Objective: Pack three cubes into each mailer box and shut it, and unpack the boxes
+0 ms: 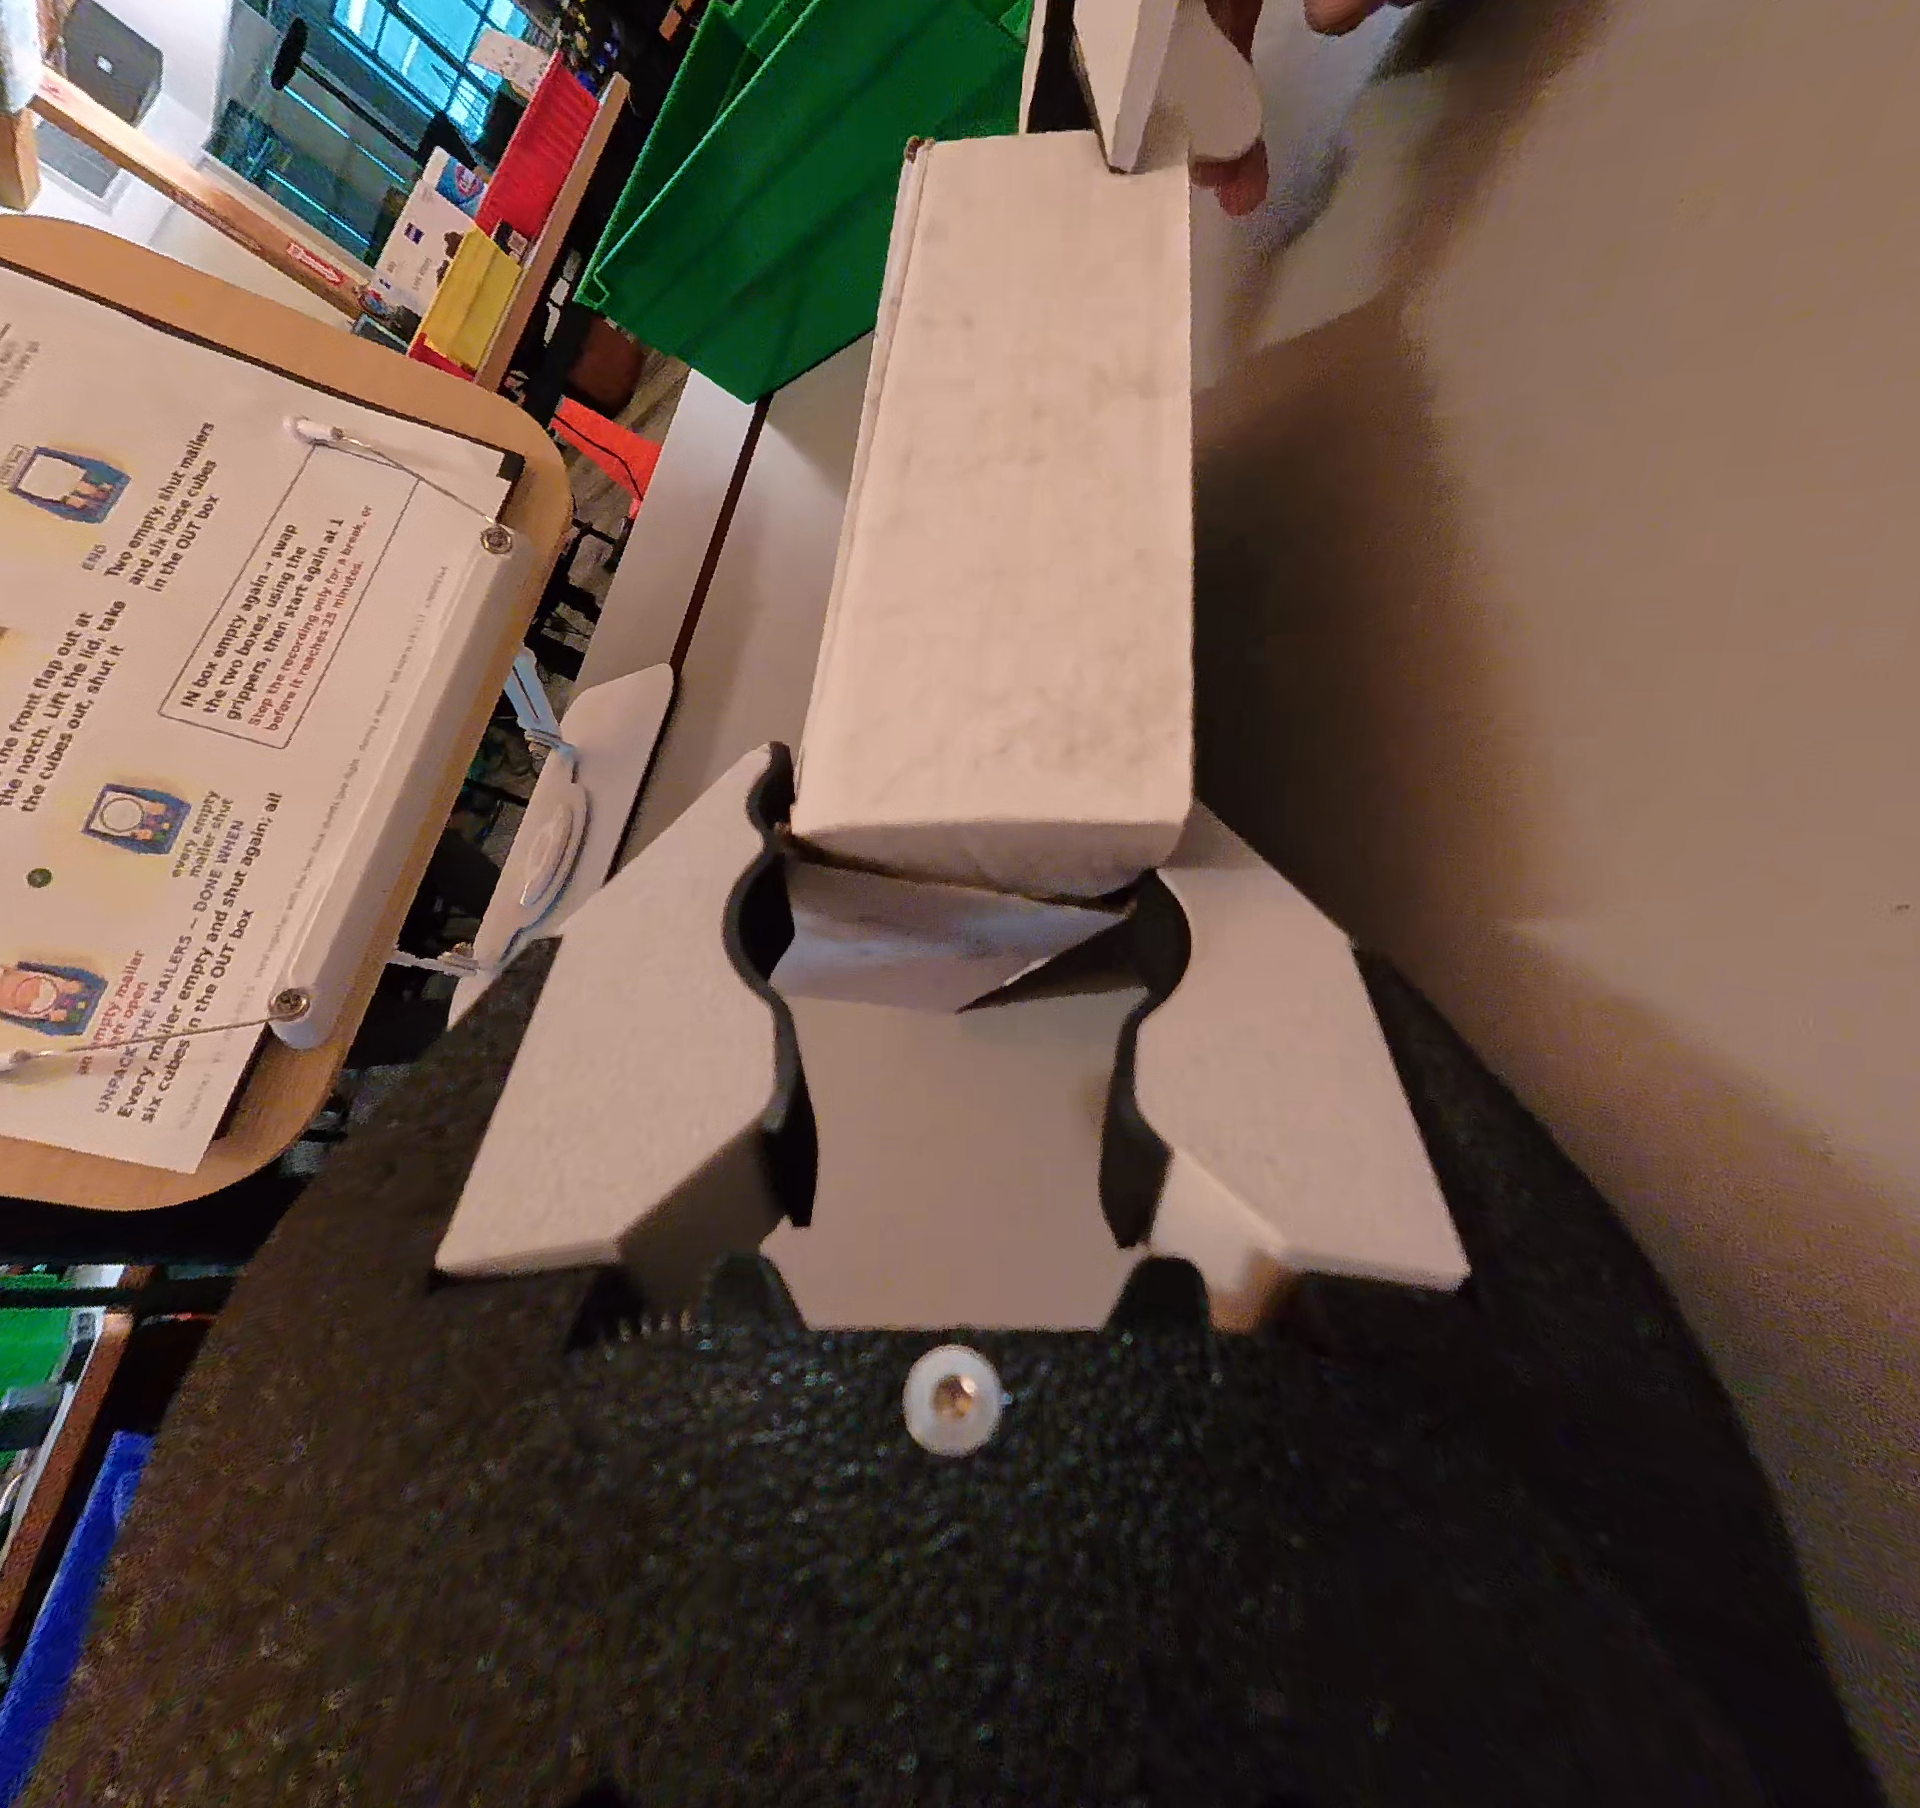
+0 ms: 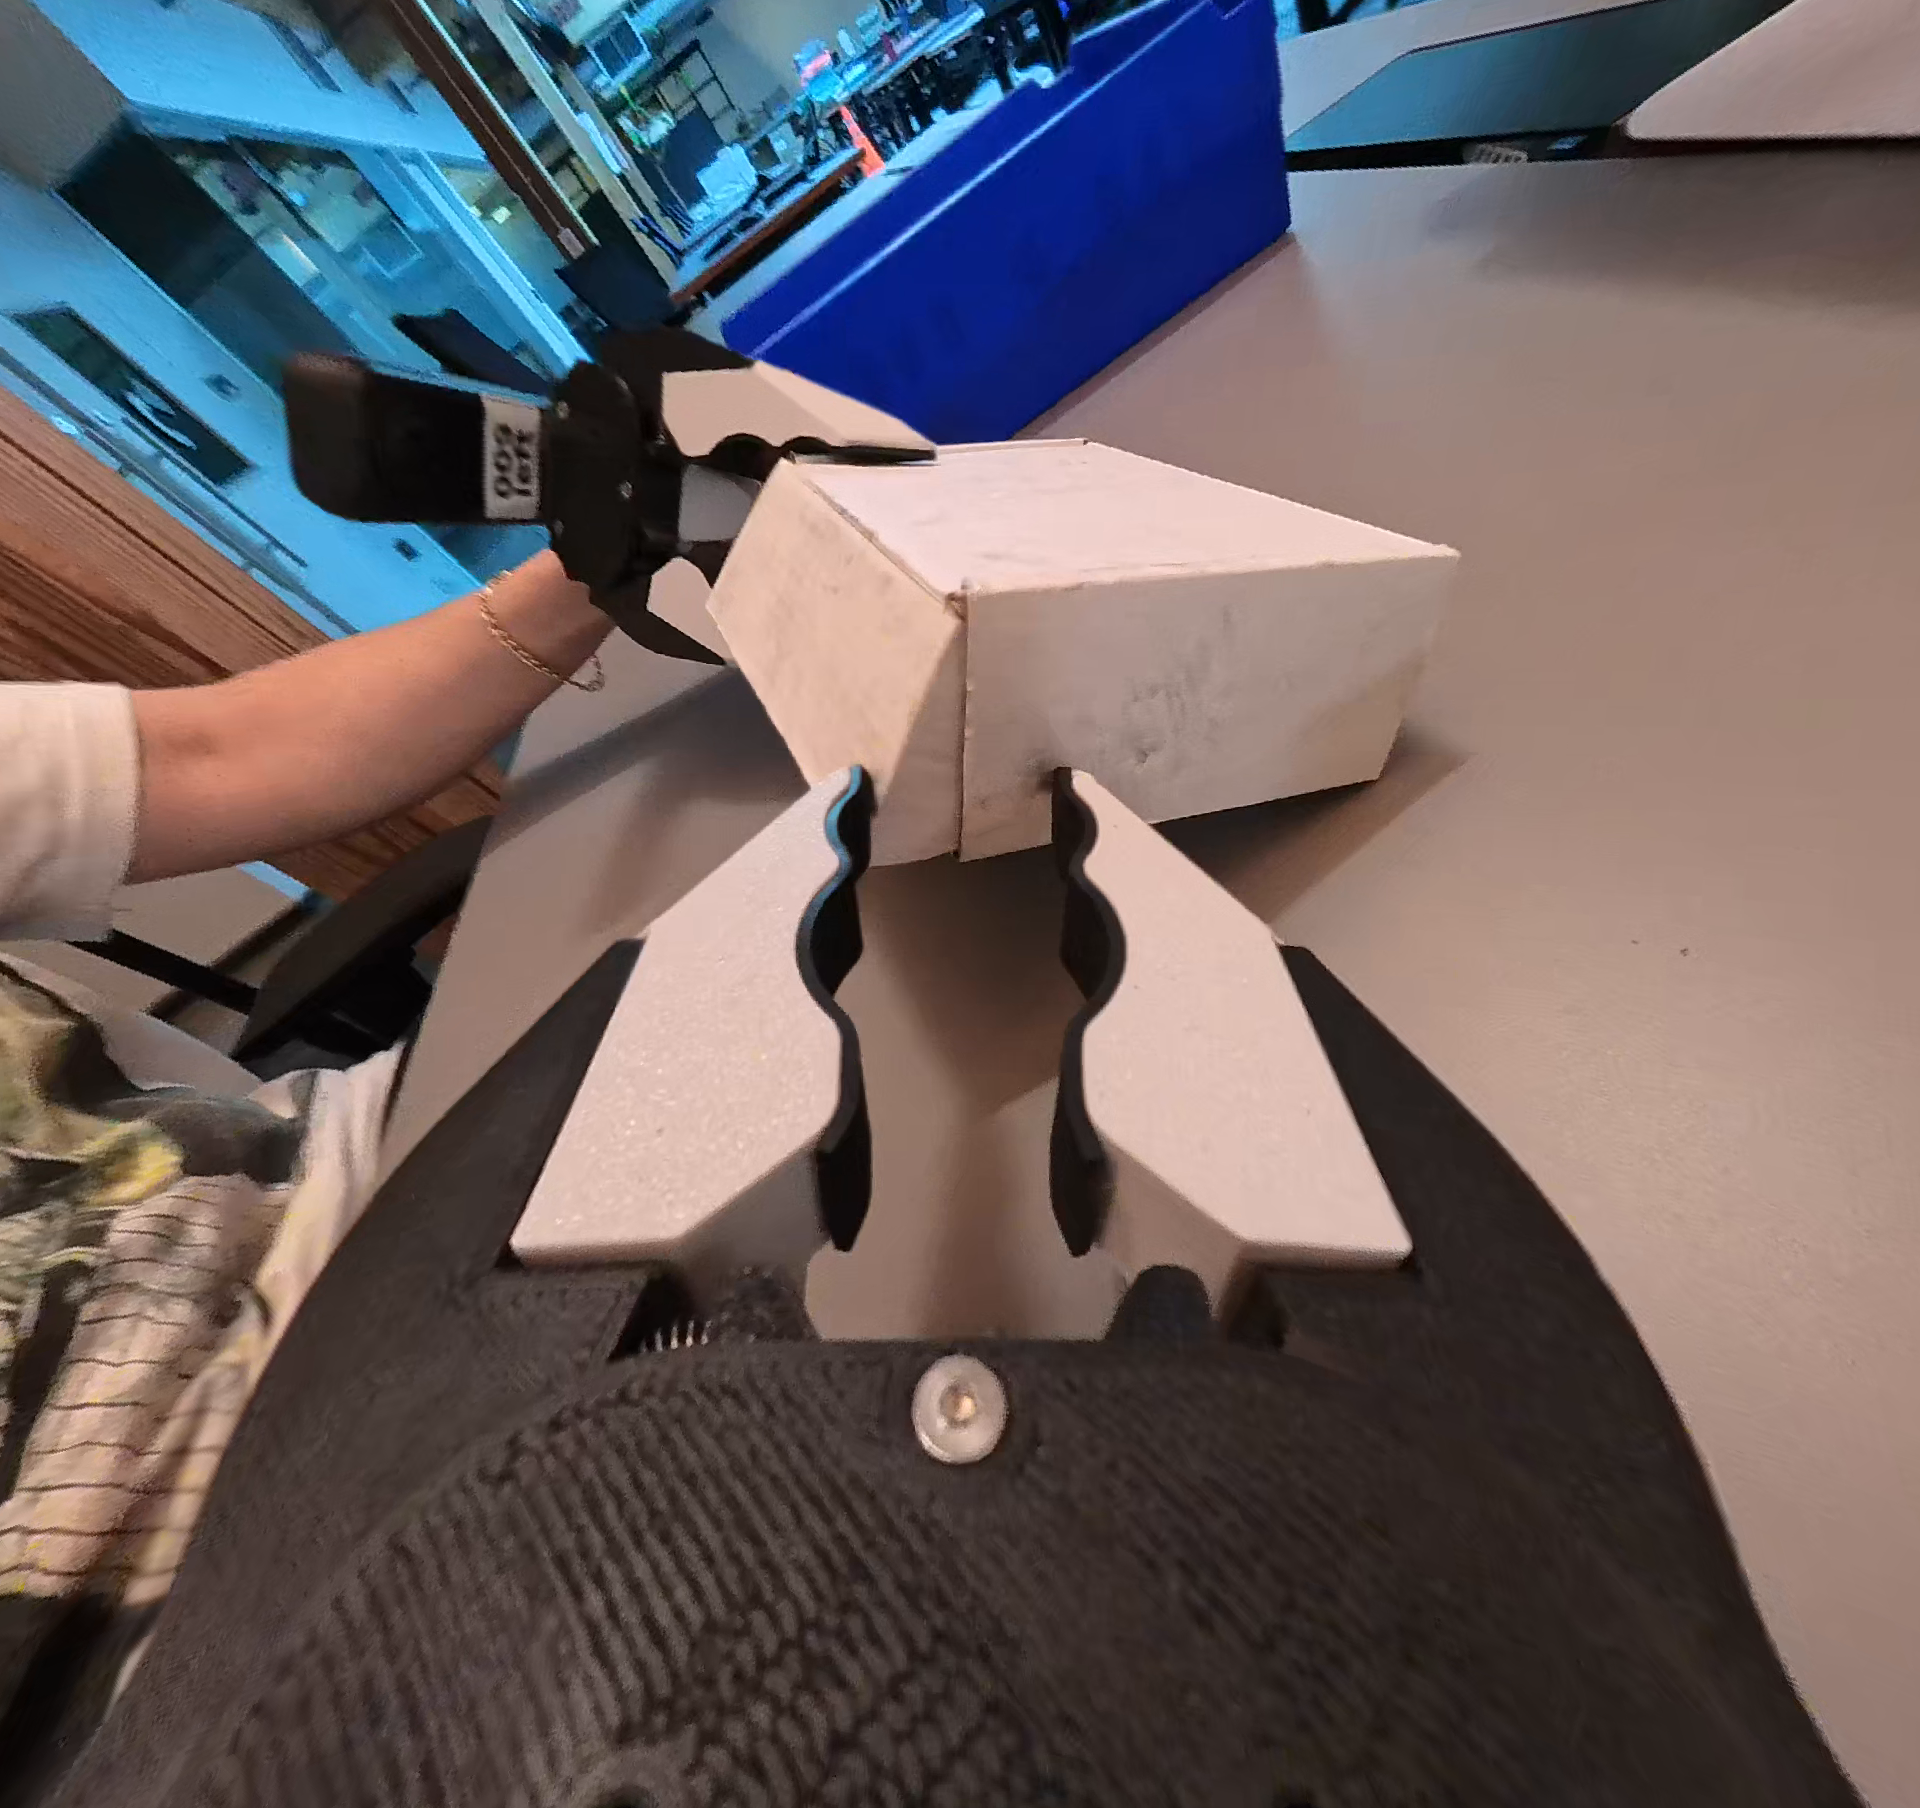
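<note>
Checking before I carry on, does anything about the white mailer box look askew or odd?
Yes: the mailer box sits tilted on the table, its left end raised at the left gripper.

Open lab or workshop hall: rows of workbenches (image 2: 904,65), glass partitions (image 1: 384,23), green bins (image 1: 790,231), blue bin (image 2: 1039,231).

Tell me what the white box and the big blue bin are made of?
The white mailer box looks like cardboard with a matte, scuffed white face: its folds are sharp and a brown edge shows at one corner. The blue bin seems to be smooth, stiff sheet, perhaps plastic; from here I can't be sure.
</note>
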Tool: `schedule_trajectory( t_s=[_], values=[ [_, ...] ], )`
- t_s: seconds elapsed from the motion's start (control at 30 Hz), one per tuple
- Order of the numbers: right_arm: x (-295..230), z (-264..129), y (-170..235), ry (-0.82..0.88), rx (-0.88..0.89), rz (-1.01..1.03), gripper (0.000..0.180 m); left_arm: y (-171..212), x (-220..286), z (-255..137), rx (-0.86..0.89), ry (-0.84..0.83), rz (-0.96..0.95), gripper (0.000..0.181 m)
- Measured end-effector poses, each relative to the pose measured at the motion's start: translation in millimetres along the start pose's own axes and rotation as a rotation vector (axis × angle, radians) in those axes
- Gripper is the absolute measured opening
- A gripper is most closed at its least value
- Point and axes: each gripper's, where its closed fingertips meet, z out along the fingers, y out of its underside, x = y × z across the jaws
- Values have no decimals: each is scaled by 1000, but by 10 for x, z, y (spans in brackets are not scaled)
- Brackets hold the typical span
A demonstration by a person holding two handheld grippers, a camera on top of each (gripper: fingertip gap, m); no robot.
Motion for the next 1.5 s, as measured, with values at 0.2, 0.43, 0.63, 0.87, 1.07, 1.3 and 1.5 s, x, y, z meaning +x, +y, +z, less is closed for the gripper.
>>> schedule_trajectory(
  t_s=[0.2,0.43,0.63,0.87,1.07,1.3,1.5],
  values=[
    [72,21,-13,104,-21,-134,25,4,-22,17,0,5,-29,63],
    [112,40,-8,145,-40,-185,23,18,-3,19,9,6,-44,69],
    [75,51,-101,97,29,-123,0,147,-28,-130,-26,-65,-265,90],
    [65,103,-153,90,61,-81,34,281,213,-315,-159,-30,-321,97],
    [60,217,152,151,-154,-208,49,415,425,-432,-257,59,-397,88],
    [101,309,304,203,-292,-362,60,442,411,-381,-173,254,-550,61],
    [186,327,307,210,-317,-442,51,482,371,-286,-169,290,-490,61]
  ],
)
